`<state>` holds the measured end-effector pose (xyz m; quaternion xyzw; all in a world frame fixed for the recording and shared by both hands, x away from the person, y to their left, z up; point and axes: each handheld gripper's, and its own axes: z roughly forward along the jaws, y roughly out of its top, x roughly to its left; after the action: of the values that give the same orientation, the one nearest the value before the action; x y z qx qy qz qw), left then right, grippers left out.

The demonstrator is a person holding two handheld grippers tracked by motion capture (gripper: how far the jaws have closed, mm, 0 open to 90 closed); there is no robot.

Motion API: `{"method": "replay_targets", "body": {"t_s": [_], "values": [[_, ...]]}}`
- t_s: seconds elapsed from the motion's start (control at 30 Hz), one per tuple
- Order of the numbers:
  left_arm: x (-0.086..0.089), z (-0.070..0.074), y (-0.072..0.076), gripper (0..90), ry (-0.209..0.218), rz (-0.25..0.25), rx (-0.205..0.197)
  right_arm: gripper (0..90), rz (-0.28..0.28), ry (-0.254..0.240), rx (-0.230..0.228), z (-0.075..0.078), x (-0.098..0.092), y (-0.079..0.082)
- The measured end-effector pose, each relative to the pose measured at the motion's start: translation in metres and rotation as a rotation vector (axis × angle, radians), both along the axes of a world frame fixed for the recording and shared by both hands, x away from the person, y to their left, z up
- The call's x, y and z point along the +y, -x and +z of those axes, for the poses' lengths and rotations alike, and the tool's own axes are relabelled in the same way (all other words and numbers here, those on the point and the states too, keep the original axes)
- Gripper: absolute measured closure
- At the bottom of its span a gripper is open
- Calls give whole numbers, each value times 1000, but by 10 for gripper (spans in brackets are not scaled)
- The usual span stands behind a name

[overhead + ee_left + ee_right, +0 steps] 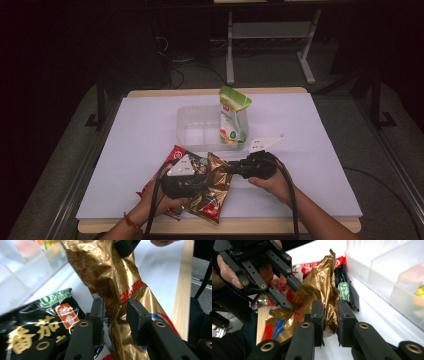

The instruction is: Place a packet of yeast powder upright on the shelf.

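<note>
I have the crinkled gold foil snack bag [322,293] pinched in my right tongs [329,322], lifting it toward the clear plastic bin [200,125]; my left tongs [115,315] straddle it loosely, half open, steadying.

The high view is dim, its edges and upper half sinking into black; only the white table [310,150] catches light. Both gripper views are brighter, with glare on the gold bag [110,272] and blurred backgrounds.
</note>
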<state>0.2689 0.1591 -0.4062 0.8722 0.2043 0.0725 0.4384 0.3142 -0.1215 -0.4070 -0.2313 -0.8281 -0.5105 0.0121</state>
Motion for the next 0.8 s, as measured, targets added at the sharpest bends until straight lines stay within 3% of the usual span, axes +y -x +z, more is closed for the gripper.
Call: {"method": "replay_targets", "body": {"t_s": [0.1, 0.2, 0.3, 0.47, 0.53, 0.6, 0.73, 0.8], "values": [[9, 10, 6, 566, 28, 0, -60, 807, -4, -12, -23, 8, -1, 5], [20, 19, 11, 433, 66, 13, -94, 820, -25, -17, -52, 16, -3, 10], [37, 28, 18, 300, 96, 60, -150, 832, -44, -28, -74, 23, -6, 13], [69, 29, 23, 239, 146, 127, -177, 844, -86, -31, -115, 33, -10, 19], [80, 26, 24, 233, 122, 163, -216, 848, -104, -28, -133, 35, -11, 20], [89, 22, 21, 227, 115, 196, -207, 850, -117, -26, -152, 37, -11, 22], [100, 10, 17, 216, 33, 245, -236, 851, -130, -14, -172, 37, -10, 22], [103, 4, 14, 213, 35, 257, -223, 851, -143, -6, -187, 37, -11, 22]]}}
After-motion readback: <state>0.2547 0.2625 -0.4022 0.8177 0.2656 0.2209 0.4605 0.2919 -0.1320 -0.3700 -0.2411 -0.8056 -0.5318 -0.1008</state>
